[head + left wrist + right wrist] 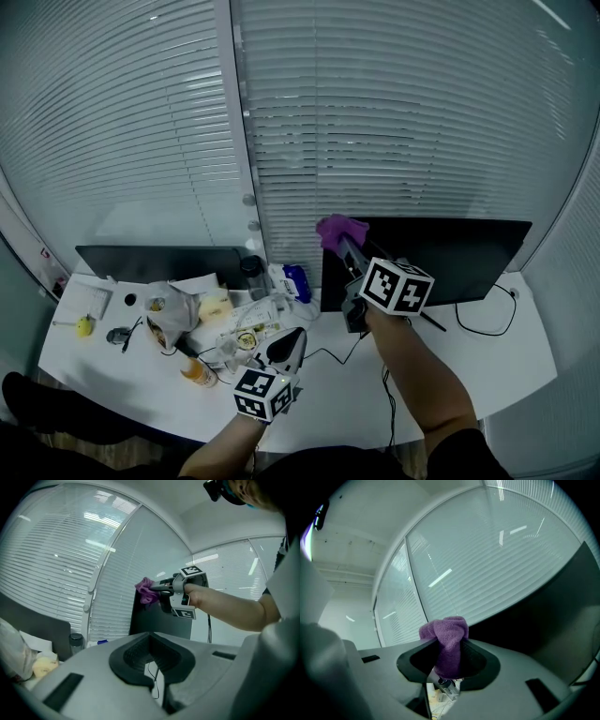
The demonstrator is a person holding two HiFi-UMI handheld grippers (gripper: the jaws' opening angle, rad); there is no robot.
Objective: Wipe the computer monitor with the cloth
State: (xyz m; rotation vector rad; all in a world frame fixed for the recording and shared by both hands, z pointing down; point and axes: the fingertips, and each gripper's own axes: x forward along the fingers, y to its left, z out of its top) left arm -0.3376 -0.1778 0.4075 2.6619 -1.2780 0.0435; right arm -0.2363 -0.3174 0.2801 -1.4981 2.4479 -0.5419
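A purple cloth [336, 228] is bunched at the top left corner of the dark computer monitor [450, 262] on the right side of the desk. My right gripper [340, 243] is shut on the cloth and holds it against that corner. In the right gripper view the cloth [447, 644] bulges out between the jaws, with the black screen [543, 616] to the right. The left gripper view shows the cloth [146, 590] and the monitor [154, 620] from the side. My left gripper [292, 337] hangs low over the desk middle, shut on nothing.
A second dark monitor [159, 262] stands at the left. Between the monitors lie a plastic bag [173, 314], an orange bottle [197, 372], a dark jar [253, 274], a blue packet [296, 281] and papers. Cables [487, 323] run over the white desk [497, 366]. Window blinds stand close behind.
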